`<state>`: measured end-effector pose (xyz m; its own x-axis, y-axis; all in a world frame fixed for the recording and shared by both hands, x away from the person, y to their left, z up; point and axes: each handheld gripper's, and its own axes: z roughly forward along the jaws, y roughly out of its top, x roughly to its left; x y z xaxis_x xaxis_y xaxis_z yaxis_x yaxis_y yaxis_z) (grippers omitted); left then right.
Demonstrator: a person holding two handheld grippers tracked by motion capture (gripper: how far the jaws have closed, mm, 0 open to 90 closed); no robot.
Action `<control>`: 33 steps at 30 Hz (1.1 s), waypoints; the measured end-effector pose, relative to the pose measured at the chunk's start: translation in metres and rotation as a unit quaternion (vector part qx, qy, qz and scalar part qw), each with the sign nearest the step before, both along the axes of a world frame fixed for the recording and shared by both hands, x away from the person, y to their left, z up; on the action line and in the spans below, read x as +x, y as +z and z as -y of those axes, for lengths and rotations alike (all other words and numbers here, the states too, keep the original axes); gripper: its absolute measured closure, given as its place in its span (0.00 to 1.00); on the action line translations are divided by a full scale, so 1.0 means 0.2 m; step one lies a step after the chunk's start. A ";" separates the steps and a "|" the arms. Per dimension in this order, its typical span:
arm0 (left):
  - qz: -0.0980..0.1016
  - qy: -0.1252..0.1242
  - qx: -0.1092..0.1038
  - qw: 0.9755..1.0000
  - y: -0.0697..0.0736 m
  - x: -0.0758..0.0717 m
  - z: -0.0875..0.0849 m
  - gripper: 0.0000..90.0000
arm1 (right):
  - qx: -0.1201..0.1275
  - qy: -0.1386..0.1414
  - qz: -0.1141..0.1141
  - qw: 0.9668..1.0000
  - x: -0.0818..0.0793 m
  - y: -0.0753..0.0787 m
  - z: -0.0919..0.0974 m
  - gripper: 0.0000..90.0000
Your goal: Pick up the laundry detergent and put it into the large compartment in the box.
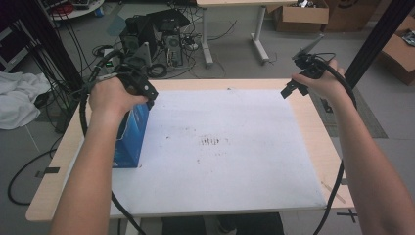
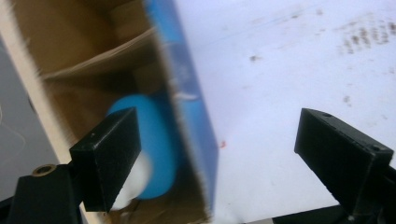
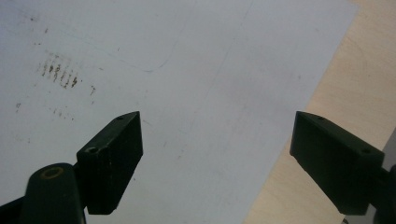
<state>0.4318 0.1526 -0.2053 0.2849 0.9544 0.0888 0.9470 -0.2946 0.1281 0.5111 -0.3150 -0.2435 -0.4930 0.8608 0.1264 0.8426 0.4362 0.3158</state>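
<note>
Below the left gripper (image 2: 219, 158), a blue roll (image 2: 156, 144) lies inside the box (image 2: 196, 116); fingers (image 2: 109, 158) spread, empty.

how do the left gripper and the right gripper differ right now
The left gripper hovers over the open blue box at the table's left edge, with a blue object lying inside the box below its fingers; the right gripper hangs over the bare white mat near its right edge. Both stand open and hold nothing.
</note>
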 end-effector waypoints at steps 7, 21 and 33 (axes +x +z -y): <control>0.000 -0.058 -0.007 0.998 -0.02 0.00 0.23 0.14 | -0.002 0.003 0.000 1.000 0.01 0.01 -0.01 0.19; -0.018 -0.133 -0.028 0.991 -0.21 0.01 0.55 0.07 | -0.008 0.003 -0.003 1.000 0.01 0.01 -0.04 0.19; -0.029 -0.157 -0.026 0.987 -0.28 0.01 0.67 0.06 | -0.007 0.001 -0.002 1.000 0.00 0.01 -0.03 0.19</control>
